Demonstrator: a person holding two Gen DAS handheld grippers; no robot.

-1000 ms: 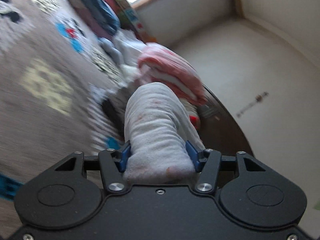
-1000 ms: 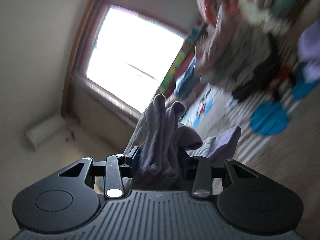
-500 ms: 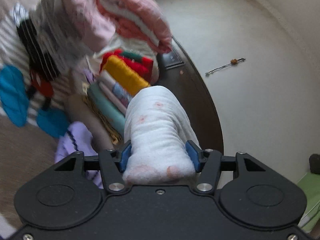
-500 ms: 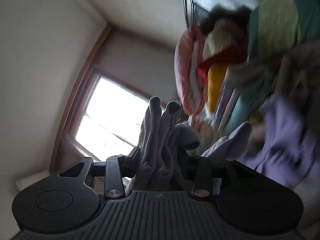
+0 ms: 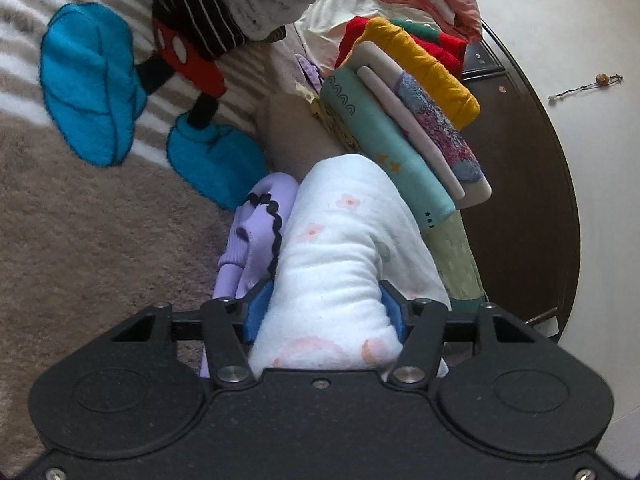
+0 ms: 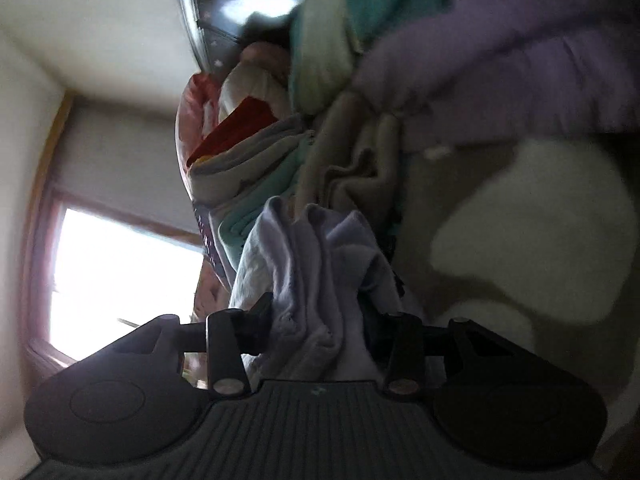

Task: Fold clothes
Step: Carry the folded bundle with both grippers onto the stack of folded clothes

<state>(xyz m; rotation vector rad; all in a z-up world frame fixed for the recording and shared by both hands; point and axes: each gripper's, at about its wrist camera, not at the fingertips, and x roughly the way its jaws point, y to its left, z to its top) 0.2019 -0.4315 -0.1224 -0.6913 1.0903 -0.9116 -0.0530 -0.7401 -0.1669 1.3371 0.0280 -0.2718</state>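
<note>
Beige fleece blanket with cartoon print (image 5: 80, 220) carried row of folded colourful clothes (image 5: 404, 136); lilac garment (image 5: 256, 232) lay beside row.

Left wrist view: white garment (image 5: 340, 256), lower end hidden behind the gripper body. Purple garment (image 5: 256, 232), mostly covered by the white garment. Striped clothes (image 5: 224, 4), cut off at the top edge. Stack (image 5: 400, 132), near end hidden behind the white garment.

Right wrist view: purple cloth (image 6: 520, 48), blurred, cut off at the top and right edges. Pale patch (image 6: 532, 240), blurred, identity unclear. Window (image 6: 112, 280), overexposed.
</note>
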